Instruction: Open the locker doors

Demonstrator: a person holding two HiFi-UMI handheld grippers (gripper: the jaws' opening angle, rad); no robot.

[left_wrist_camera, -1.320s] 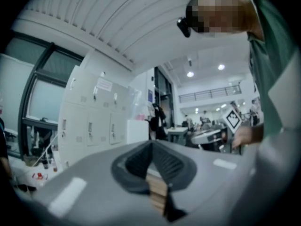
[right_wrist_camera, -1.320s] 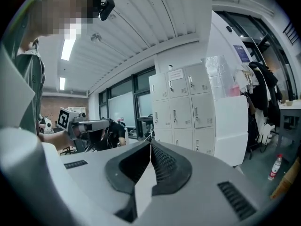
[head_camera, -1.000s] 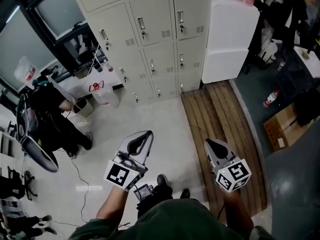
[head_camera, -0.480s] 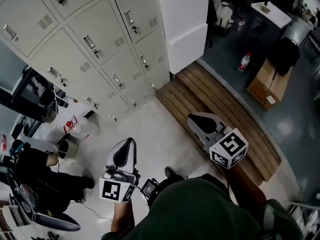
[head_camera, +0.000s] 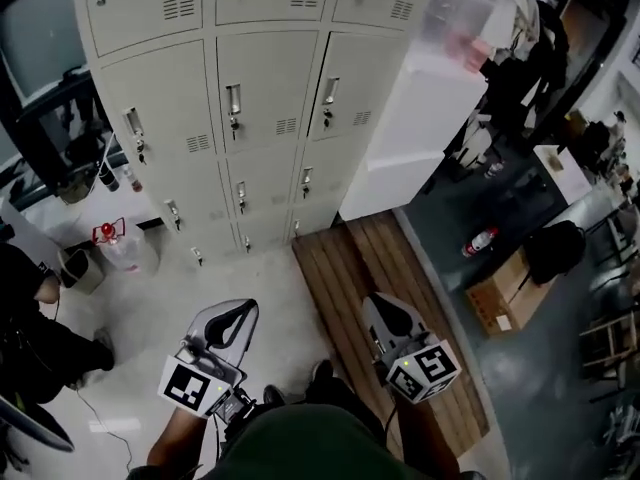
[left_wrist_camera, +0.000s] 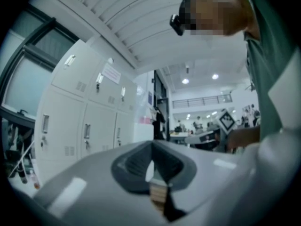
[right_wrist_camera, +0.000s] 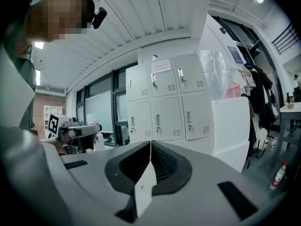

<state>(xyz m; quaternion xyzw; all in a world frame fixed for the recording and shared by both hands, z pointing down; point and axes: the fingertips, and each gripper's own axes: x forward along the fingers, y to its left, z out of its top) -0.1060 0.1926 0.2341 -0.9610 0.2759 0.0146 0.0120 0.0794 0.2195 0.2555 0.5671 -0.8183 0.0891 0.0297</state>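
From the head view, the locker doors (head_camera: 250, 98) stood upright ahead, all shut, faces toward the person, well beyond the left gripper (head_camera: 232, 315) and right gripper (head_camera: 388, 318). The left gripper view showed its jaws together, empty, with the doors off to the left. The right gripper view showed its jaws together, empty, with the doors straight ahead.

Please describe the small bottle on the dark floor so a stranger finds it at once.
Find the bank of beige metal lockers; right of it stands a white cabinet, then dark grey floor. There, between the cabinet and a brown cardboard box, is the small pale plastic bottle. Its red cap and band mark it out.
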